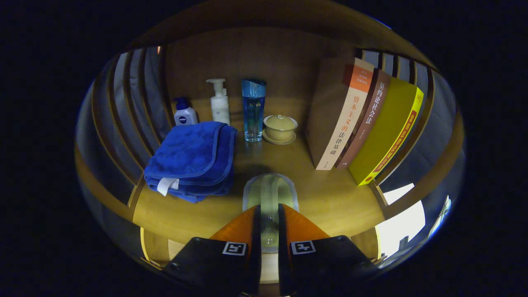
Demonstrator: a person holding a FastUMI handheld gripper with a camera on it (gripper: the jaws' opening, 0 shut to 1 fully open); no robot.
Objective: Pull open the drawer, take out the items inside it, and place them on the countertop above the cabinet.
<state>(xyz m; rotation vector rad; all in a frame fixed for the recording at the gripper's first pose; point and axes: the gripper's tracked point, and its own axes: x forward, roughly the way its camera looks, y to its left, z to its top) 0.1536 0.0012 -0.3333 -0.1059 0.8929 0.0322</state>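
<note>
My gripper (269,210) is held over the wooden countertop (330,198). Its orange fingers (243,227) stand close together, shut on a pale, translucent item with a rounded end (270,189). That item sticks out just ahead of the fingertips and runs back through the narrow gap between them. Its end hangs low over the countertop or touches it, and I cannot tell which. What the item is stays unclear.
A folded blue towel (192,159) lies ahead to the left. Beyond it stand a small blue-capped bottle (185,112), a white pump bottle (220,103), a tall blue bottle (253,110) and a lidded cup on a saucer (280,128). Three books (363,119) lean at the right. Slatted walls (132,103) close both sides.
</note>
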